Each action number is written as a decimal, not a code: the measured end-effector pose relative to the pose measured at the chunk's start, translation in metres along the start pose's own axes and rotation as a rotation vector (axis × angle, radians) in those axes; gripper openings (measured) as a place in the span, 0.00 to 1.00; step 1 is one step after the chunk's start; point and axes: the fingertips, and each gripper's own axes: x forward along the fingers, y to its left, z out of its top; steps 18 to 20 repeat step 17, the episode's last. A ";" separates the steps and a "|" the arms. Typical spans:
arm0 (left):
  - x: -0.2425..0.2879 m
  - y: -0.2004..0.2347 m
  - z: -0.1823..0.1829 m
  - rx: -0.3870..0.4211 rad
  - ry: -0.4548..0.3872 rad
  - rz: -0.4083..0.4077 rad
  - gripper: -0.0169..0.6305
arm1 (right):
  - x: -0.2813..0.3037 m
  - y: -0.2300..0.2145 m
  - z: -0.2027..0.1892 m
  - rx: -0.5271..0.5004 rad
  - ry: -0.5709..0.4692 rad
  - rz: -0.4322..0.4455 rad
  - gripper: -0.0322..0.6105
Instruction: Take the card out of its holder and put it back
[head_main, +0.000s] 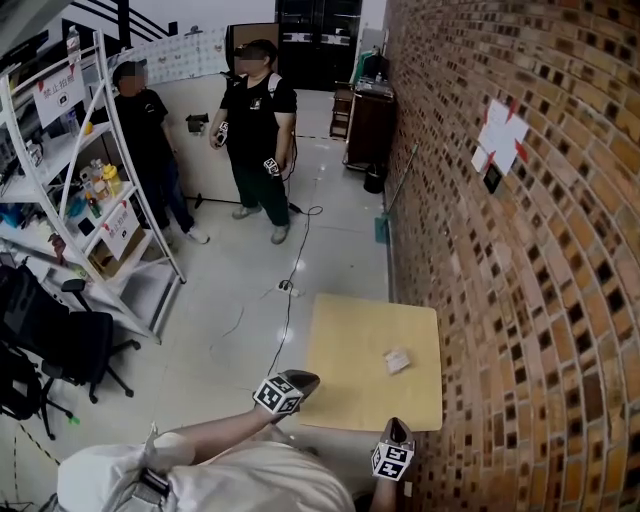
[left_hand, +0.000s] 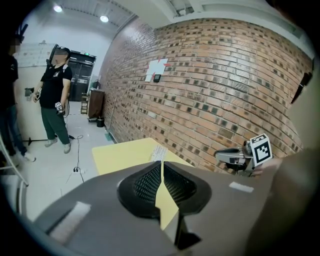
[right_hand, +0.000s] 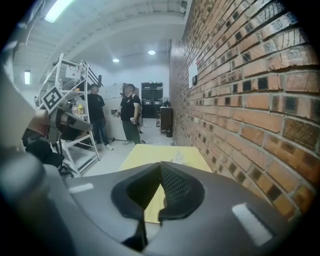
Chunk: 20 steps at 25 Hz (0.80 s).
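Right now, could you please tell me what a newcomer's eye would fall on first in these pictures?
The red brick wall fills the right side, with a small yellow table beside it and a lone card holder lying on it. At the back of the room stand one person and a second person. The left claw and right claw are shut and empty by the table's near edge.
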 end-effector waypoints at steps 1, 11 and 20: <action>0.000 0.000 -0.002 -0.005 0.001 0.003 0.08 | 0.002 0.000 -0.003 0.000 0.006 0.004 0.05; -0.008 0.009 -0.015 -0.022 0.016 0.038 0.08 | 0.024 0.012 -0.010 -0.020 0.039 0.055 0.05; -0.012 0.025 -0.009 -0.050 -0.005 0.059 0.08 | 0.041 0.019 -0.017 -0.010 0.070 0.086 0.05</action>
